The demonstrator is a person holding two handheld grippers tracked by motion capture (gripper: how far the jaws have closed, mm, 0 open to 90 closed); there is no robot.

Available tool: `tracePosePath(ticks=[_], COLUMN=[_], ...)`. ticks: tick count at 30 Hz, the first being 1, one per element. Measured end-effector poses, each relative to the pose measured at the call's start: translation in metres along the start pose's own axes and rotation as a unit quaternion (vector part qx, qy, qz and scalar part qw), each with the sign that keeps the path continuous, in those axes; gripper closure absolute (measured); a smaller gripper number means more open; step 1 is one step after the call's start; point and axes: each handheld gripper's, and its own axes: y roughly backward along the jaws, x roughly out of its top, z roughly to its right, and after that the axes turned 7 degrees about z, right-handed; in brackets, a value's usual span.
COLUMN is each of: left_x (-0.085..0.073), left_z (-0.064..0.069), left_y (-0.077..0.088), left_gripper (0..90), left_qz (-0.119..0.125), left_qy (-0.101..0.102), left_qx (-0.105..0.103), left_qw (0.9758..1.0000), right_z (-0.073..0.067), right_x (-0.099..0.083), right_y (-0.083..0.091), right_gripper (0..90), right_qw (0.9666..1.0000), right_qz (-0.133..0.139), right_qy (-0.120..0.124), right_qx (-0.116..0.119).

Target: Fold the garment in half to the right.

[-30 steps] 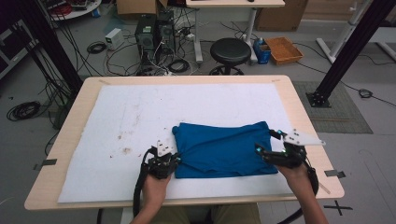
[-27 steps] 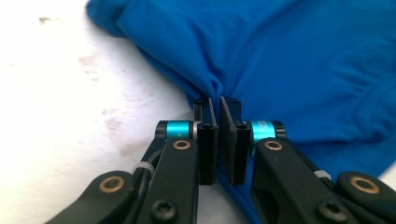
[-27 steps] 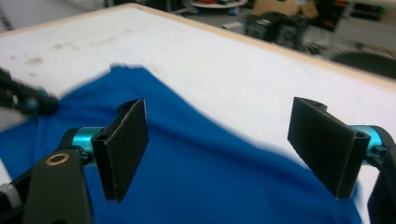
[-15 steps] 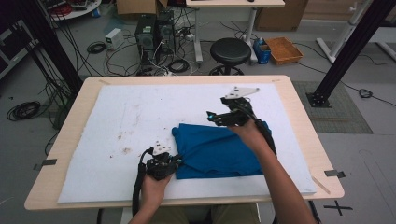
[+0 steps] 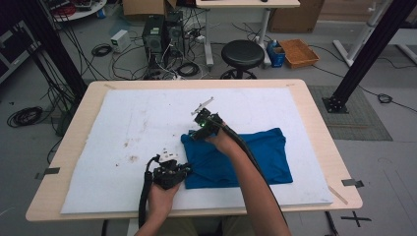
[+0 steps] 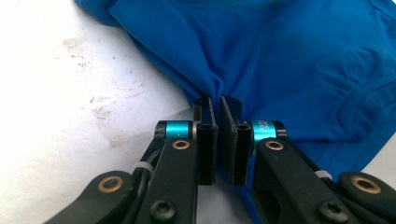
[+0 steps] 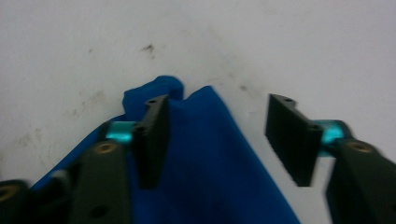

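Blue cloth pinched in left gripper — right gripper closing, apart.

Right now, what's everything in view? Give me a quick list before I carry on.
Blue cloth: one, blue, folded, near right part of the pad.
White pad: one, white, stained, covering the table.
Table: one, light wood.
Stool: one, black, on the floor beyond the table.
Basket: one, orange-brown, on the floor.
Left gripper: shut on the cloth's near left corner.
Right gripper: jaws just closing, apart over the cloth's far left corner.
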Motion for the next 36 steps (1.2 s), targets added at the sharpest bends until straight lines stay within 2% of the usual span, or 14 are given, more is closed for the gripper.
tracePosePath(ticks=[3, 4, 6, 8, 9, 12, 15, 17, 20, 22, 27, 29, 30, 36], left_x=[0.000, 0.000, 0.000, 0.000, -0.001, -0.001, 0.002, 0.006, 0.013, 0.018, 0.031, 0.038, 0.041, 0.061], left_z=[-0.001, -0.001, -0.001, 0.000, 0.000, 0.000, -0.002, -0.001, 0.003, 0.007, 0.020, 0.026, 0.029, 0.054], left_y=[0.000, 0.000, 0.001, 0.002, 0.003, 0.007, 0.012, 0.016, 0.021, 0.023, 0.021, 0.019, 0.017, 0.001], left_gripper=[84.7, 84.9, 85.4, 85.7, 85.8, 85.9, 85.9, 85.9, 85.9, 85.9, 85.9, 85.9, 85.9, 85.9], left_qz=[0.001, 0.001, 0.002, 0.008, 0.014, 0.021, 0.037, 0.052, 0.074, 0.078, 0.085, 0.093, 0.095, 0.085], left_qy=[0.003, 0.003, 0.001, -0.002, -0.004, -0.002, 0.015, 0.022, 0.039, 0.046, 0.047, 0.057, 0.059, 0.052], left_qx=[-0.001, -0.003, -0.004, -0.006, -0.008, -0.019, -0.043, -0.062, -0.098, -0.120, -0.151, -0.168, -0.173, -0.198], left_qw=[1.0000, 1.0000, 1.0000, 0.9999, 0.9999, 0.9996, 0.9983, 0.9965, 0.9917, 0.9887, 0.9837, 0.9798, 0.9785, 0.9751], right_z=[-0.002, -0.002, -0.005, -0.009, -0.009, -0.006, -0.004, -0.003, 0.001, 0.004, 0.012, 0.017, 0.019, 0.035], right_x=[0.000, 0.000, 0.000, 0.001, 0.001, 0.002, 0.003, 0.003, -0.001, -0.004, -0.014, -0.019, -0.022, -0.041], right_y=[-0.012, -0.012, -0.013, -0.012, -0.011, -0.003, 0.010, 0.019, 0.032, 0.040, 0.062, 0.072, 0.076, 0.107], right_gripper=[62.2, 71.0, 85.1, 87.9, 88.1, 88.2, 88.2, 88.2, 88.2, 88.3, 88.3, 88.3, 88.3, 88.3], right_qw=[0.9994, 0.9995, 0.9985, 0.9974, 0.9977, 0.9987, 0.9983, 0.9978, 0.9960, 0.9948, 0.9925, 0.9911, 0.9901, 0.9856], right_qz=[-0.030, -0.025, -0.023, -0.025, -0.025, 0.006, 0.031, 0.046, 0.076, 0.090, 0.114, 0.128, 0.137, 0.168], right_qy=[0.019, 0.020, 0.048, 0.067, 0.061, 0.044, 0.042, 0.038, 0.033, 0.029, 0.022, 0.013, 0.006, -0.015], right_qx=[0.003, 0.009, 0.016, 0.010, 0.014, 0.024, 0.027, 0.028, 0.034, 0.038, 0.036, 0.032, 0.031, 0.015])
